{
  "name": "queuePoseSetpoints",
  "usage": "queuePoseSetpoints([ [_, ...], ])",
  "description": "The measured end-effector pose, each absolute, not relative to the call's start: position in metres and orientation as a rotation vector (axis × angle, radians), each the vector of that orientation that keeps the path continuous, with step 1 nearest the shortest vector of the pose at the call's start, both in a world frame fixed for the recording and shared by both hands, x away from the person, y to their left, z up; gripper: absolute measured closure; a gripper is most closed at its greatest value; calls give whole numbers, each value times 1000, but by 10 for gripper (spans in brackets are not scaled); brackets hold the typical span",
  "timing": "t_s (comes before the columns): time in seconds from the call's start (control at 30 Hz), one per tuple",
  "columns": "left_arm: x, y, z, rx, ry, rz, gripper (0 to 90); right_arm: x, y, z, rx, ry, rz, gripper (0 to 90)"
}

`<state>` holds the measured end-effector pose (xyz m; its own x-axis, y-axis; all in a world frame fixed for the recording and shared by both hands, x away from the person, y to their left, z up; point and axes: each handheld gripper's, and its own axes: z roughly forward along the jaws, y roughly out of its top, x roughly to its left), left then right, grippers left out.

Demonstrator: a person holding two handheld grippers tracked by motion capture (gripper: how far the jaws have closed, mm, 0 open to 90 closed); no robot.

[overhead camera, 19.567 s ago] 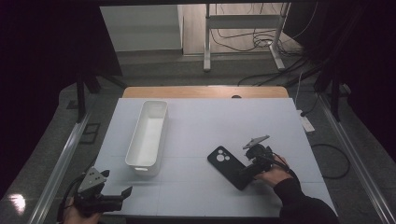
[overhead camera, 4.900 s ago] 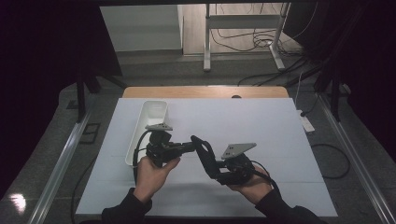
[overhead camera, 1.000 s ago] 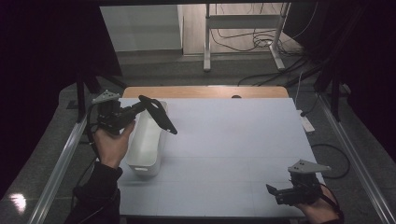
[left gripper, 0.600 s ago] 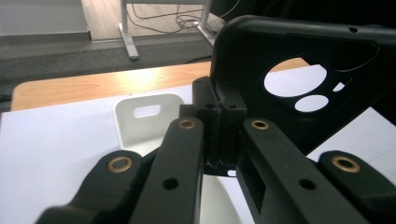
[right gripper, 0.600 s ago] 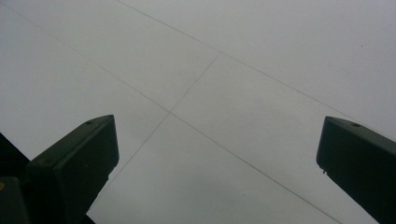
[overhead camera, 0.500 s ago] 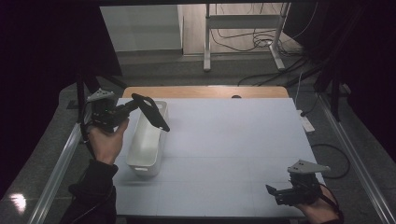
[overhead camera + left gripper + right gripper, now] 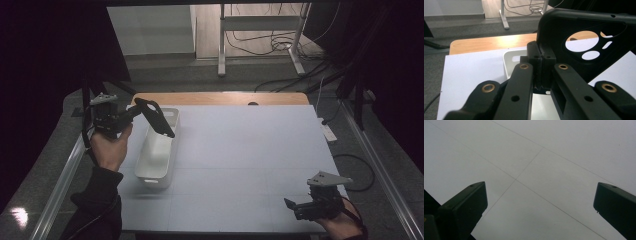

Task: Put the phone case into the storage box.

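A black phone case (image 7: pixel 156 118) with camera cut-outs hangs tilted over the far end of the white bin (image 7: pixel 154 159). My left gripper (image 7: pixel 134 111) is shut on its edge, held up by a hand at the table's left side. In the left gripper view the jaws pinch the phone case (image 7: pixel 554 32) at its rim, my left gripper (image 7: pixel 541 60) above the bin (image 7: pixel 511 56). My right gripper (image 7: pixel 296 207) rests low near the front right corner of the white table (image 7: pixel 250 150). In the right gripper view my right gripper (image 7: pixel 540 202) stands open with bare tabletop between its jaws.
A wooden strip (image 7: pixel 220 98) runs along the table's far edge. Metal frame rails (image 7: pixel 62 175) flank both sides. A white power strip (image 7: pixel 328 131) lies off the right edge, with cables and a stand's legs on the floor beyond.
My left gripper has carried the phone case a little to the left, toward the bin's far left corner. The right gripper has stayed in place.
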<state>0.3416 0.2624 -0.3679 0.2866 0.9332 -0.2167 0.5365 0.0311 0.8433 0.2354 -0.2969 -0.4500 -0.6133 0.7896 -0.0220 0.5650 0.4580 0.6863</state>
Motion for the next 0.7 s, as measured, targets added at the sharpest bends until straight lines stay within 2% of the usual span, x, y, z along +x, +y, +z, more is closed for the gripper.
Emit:
queuePoseSetpoints([
  [0.7,365,266,-386,1645,1463,553,887,235,-296,-450,1136,2387,927,0],
])
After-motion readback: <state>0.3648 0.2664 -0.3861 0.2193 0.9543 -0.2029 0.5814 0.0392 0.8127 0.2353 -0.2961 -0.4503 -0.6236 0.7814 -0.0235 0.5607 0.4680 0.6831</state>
